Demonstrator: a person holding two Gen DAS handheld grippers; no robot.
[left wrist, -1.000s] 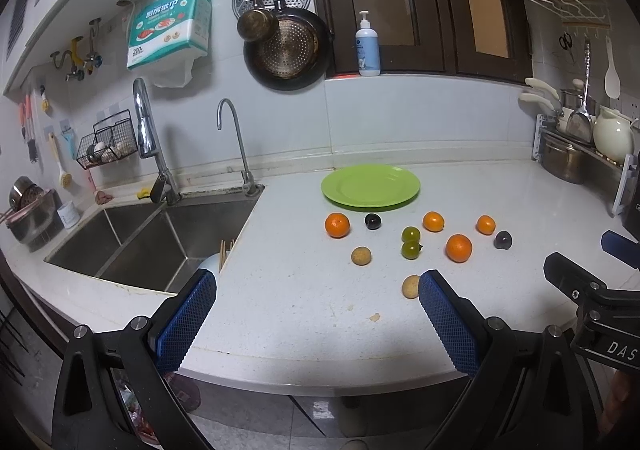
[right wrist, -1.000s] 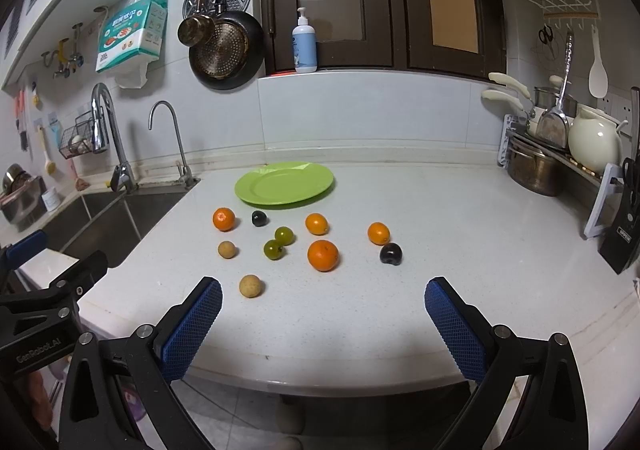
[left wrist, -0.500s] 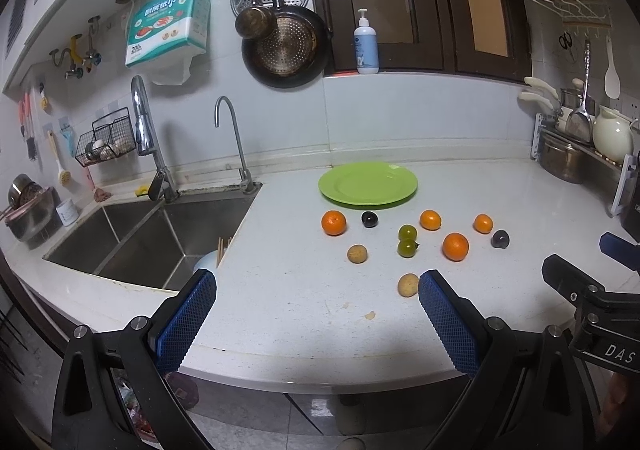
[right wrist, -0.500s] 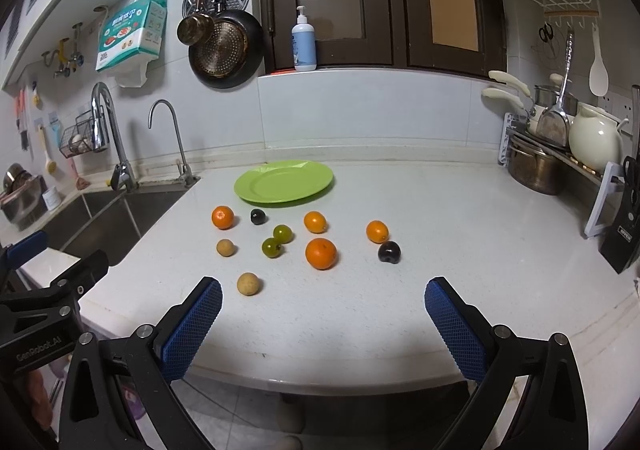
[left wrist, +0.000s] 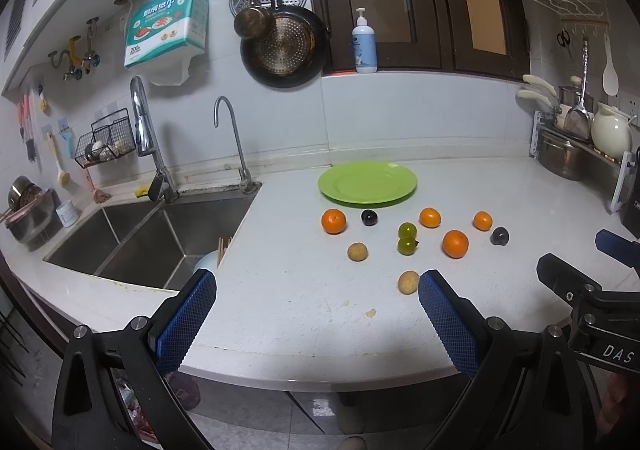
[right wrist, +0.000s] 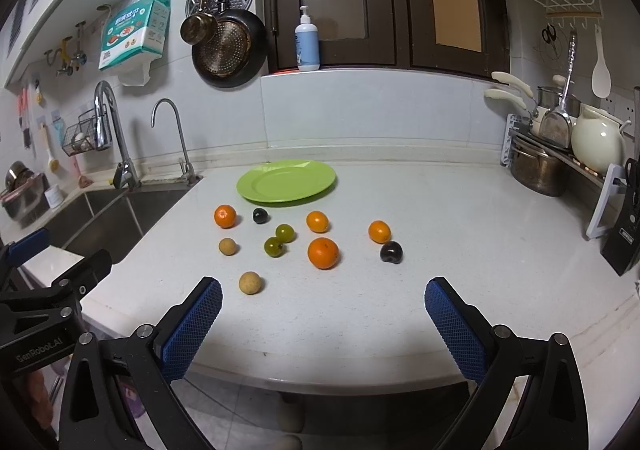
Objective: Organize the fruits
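An empty green plate lies at the back of the white counter. In front of it lie loose fruits: several oranges, the largest, two green fruits, two dark plums and two tan round fruits, the nearer. My left gripper is open and empty at the counter's front edge. My right gripper is open and empty, also short of the fruits.
A double steel sink with two taps is to the left. A pot, a white jug and a knife block stand on the right. Pans hang on the back wall.
Both grippers have moved slightly forward toward the fruits. Both stay open and no fruit has moved.
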